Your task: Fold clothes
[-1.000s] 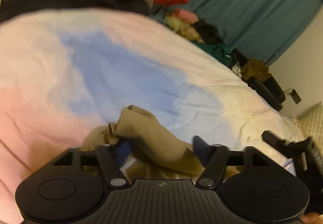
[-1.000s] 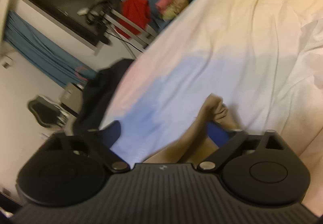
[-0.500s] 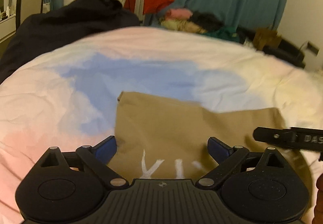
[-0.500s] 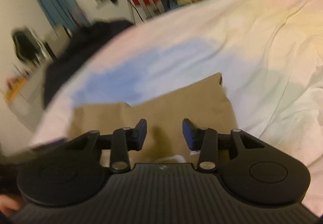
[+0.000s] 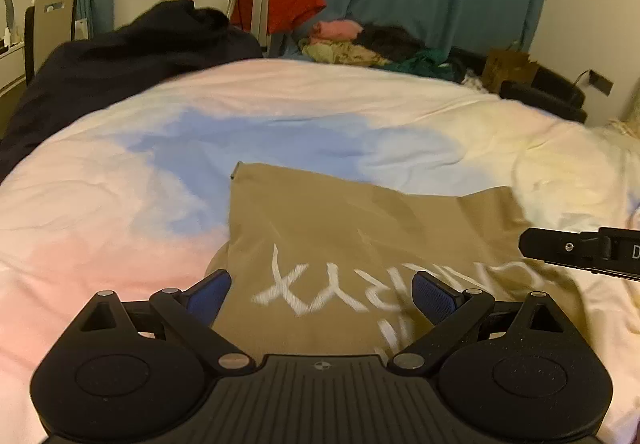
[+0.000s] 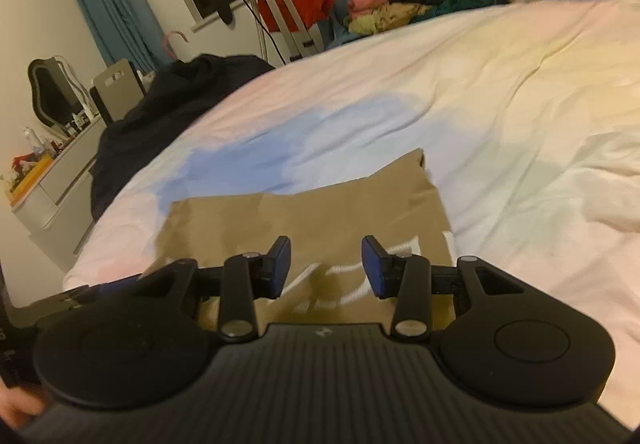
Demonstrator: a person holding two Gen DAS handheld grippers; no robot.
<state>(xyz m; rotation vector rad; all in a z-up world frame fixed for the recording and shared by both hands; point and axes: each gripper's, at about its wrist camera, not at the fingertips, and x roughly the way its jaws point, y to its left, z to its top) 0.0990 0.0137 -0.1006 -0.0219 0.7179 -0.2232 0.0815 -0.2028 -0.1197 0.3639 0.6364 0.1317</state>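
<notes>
My left tongs [image 5: 322,294] were spread wide, nothing between the pads. My right tongs [image 6: 326,264] were partly open, also holding nothing. Both hovered over the tan shirt [image 5: 360,228], which lay flat on the bed [image 5: 100,204], white lettering up.

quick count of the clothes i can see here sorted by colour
tan: 1, the flat tan cloth garment with white lettering on the bed
dark navy: 1, the crumpled dark navy garment at the bed's far left edge
red: 1, the red garment draped on the metal stand
mixed pile past the bed: pieces too tangled to count
total: 3 countable garments
</notes>
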